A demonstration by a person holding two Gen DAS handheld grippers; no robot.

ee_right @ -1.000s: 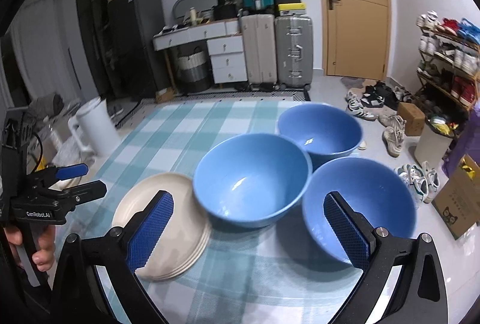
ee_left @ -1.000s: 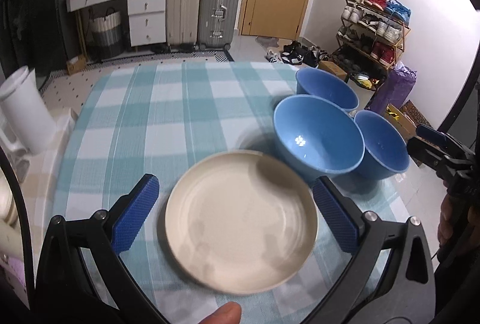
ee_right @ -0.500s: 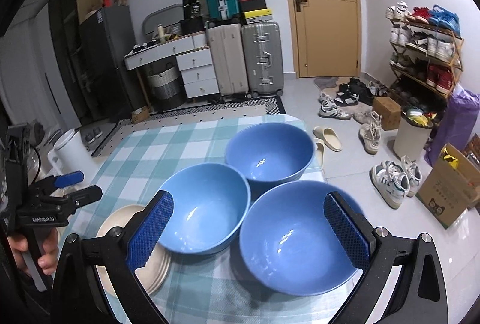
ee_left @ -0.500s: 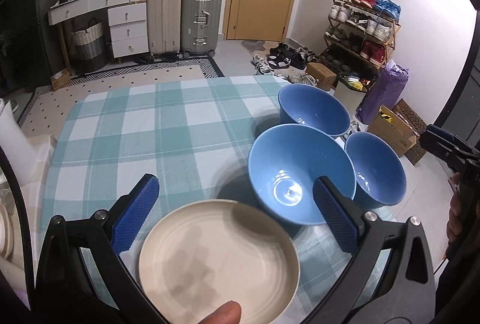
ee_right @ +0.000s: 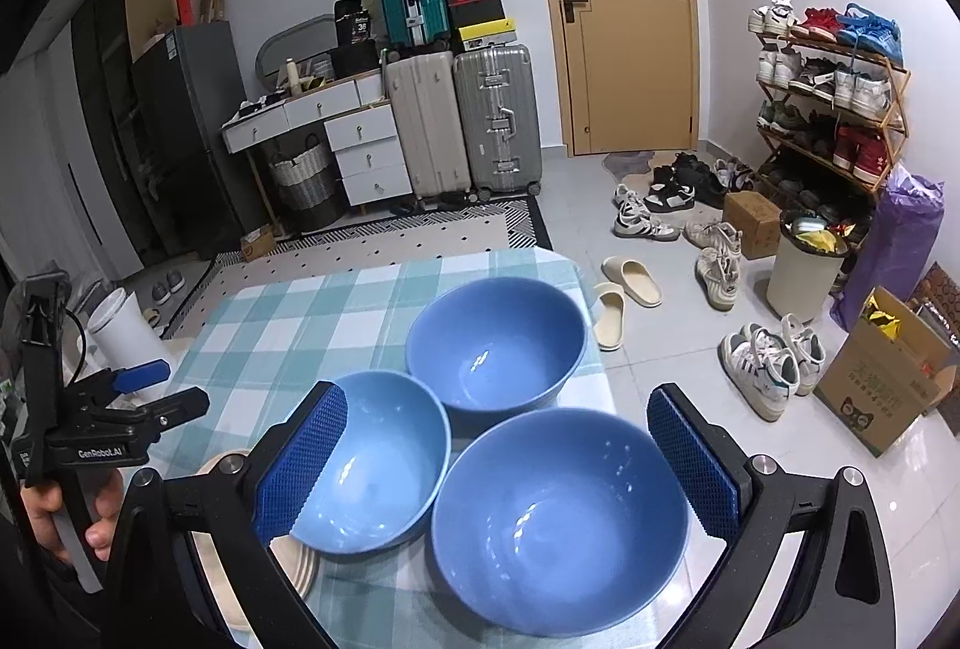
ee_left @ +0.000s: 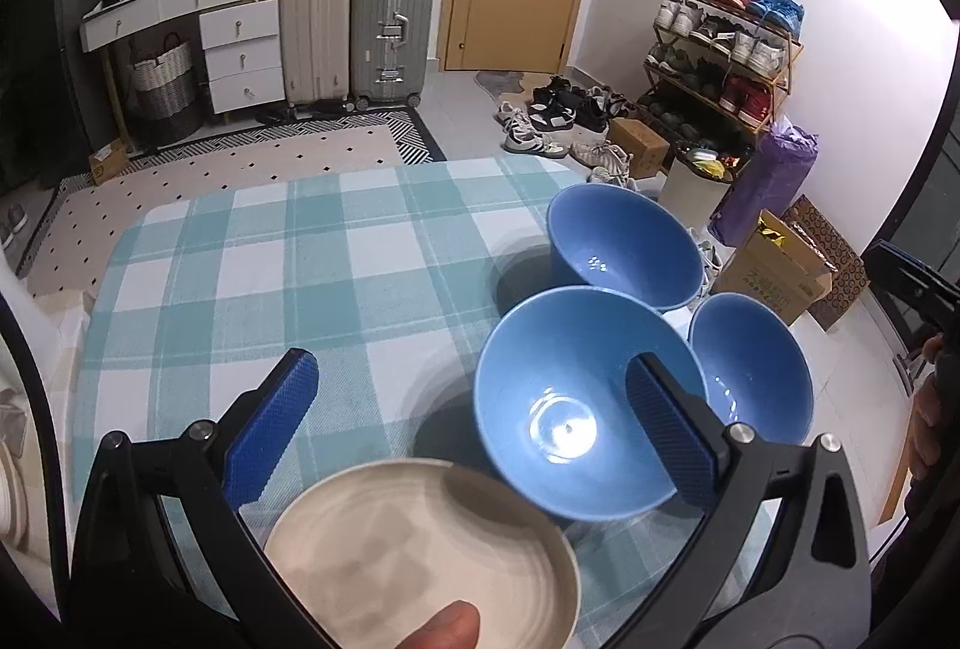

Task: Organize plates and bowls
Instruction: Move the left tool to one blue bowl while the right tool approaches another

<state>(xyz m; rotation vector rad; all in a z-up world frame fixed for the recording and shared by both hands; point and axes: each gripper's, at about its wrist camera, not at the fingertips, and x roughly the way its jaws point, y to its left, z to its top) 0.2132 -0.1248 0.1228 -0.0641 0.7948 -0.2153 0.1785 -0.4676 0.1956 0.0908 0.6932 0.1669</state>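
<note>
Three blue bowls (ee_right: pixel 558 517) cluster at the right edge of the checked table (ee_left: pixel 270 277), with cream plates (ee_left: pixel 420 547) stacked just left of them. Both the left gripper (ee_left: pixel 474 421) and right gripper (ee_right: pixel 498 457) hover with jaws wide apart, holding nothing. Nesting the bowls probably comes next: the right jaws must straddle the nearest rim.

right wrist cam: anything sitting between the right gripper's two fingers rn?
Yes. In the right wrist view the nearest blue bowl lies in the gap of the open right gripper, touching neither pad. The left-hand bowl sits partly behind the left pad.
</note>
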